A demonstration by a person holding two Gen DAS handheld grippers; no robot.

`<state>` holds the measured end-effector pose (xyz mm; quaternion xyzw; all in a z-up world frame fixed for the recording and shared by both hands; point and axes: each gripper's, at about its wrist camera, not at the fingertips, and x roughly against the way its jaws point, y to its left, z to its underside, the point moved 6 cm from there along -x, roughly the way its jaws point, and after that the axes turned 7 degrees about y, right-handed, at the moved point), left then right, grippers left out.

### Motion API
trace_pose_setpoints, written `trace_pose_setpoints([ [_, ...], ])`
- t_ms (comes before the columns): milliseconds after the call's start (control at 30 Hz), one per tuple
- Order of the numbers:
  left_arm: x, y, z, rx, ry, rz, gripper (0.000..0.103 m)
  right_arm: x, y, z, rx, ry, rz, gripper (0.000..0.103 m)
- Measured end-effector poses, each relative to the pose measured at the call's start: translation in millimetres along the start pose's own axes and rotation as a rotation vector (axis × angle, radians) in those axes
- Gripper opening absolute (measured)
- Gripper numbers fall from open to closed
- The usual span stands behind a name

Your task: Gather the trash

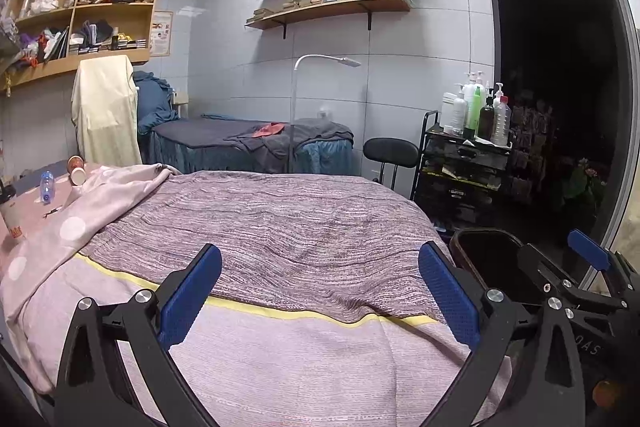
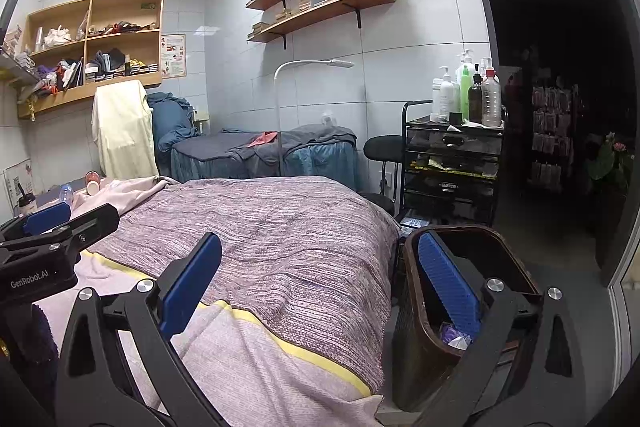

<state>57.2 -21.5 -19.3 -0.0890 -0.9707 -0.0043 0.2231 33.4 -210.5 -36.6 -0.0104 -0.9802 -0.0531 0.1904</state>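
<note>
both jaws wide apart over the bed, trash at the far left, bin at the right

blue ribbed pads on black frames sit nearest: the left gripper (image 1: 320, 291) hangs over the bed (image 1: 280, 227) with its jaws spread wide and nothing between them. the right gripper (image 2: 320, 291) is spread just as wide and empty, its left pad over the bed's corner, its right pad in front of the bin's mouth.

far to the left, well apart from both jaws, the trash lies on a pink polka-dot blanket (image 1: 72, 227): a tall paper cup (image 1: 10, 223) at the edge, a clear plastic bottle (image 1: 46, 186) lying on its side, and a tipped paper cup (image 1: 77, 171) beyond it. a coarse woven mauve cover with a yellow stripe fills the middle of the bed, between jaws and trash.

right of the bed stands a dark brown rectangular waste bin (image 2: 516, 259), with crumpled wrappers (image 2: 454, 337) at its bottom. behind it a black wire cart (image 2: 452, 163) carries pump bottles, beside a round black stool (image 2: 384, 147).
</note>
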Motion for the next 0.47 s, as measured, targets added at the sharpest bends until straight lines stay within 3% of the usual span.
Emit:
trace_pose_setpoints([
  [467, -0.9, -1.5, 1.8, 0.006, 0.014, 0.01, 0.097, -1.5, -0.8, 0.3, -0.001, 0.006, -0.002, 0.097],
])
